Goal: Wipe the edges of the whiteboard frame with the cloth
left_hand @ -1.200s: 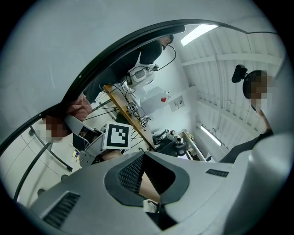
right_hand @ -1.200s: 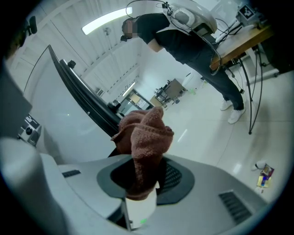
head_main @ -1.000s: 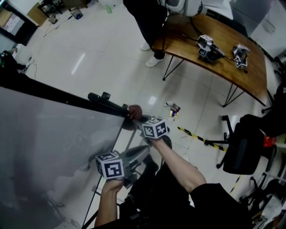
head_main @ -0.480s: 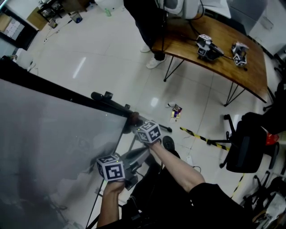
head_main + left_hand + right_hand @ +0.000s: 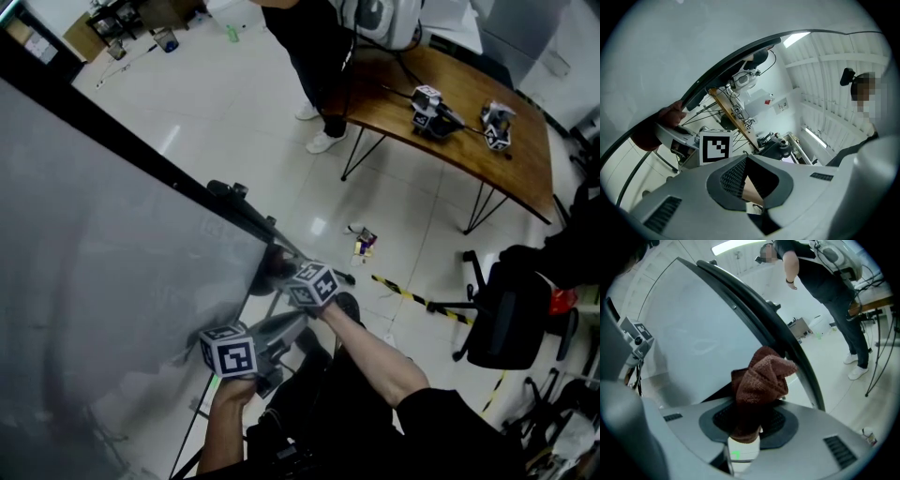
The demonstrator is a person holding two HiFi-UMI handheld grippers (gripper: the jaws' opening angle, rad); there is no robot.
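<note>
Left gripper (image 5: 751, 180): grey plastic shell, slotted vents, dark ribbed pads. White marker cube (image 5: 231, 352) with black squares, lower centre of head view. Right gripper (image 5: 749, 420): same grey shell, same cube. Black short sleeve (image 5: 441, 412), forearms bare.

Whiteboard (image 5: 103, 253) fills the left; cloth (image 5: 761, 378) in right gripper (image 5: 749, 420) against its frame (image 5: 141, 155), left gripper (image 5: 298, 319) just below; table (image 5: 469, 127) behind

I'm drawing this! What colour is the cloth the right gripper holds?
Reddish brown. The cloth shows best in the right gripper view.
</note>
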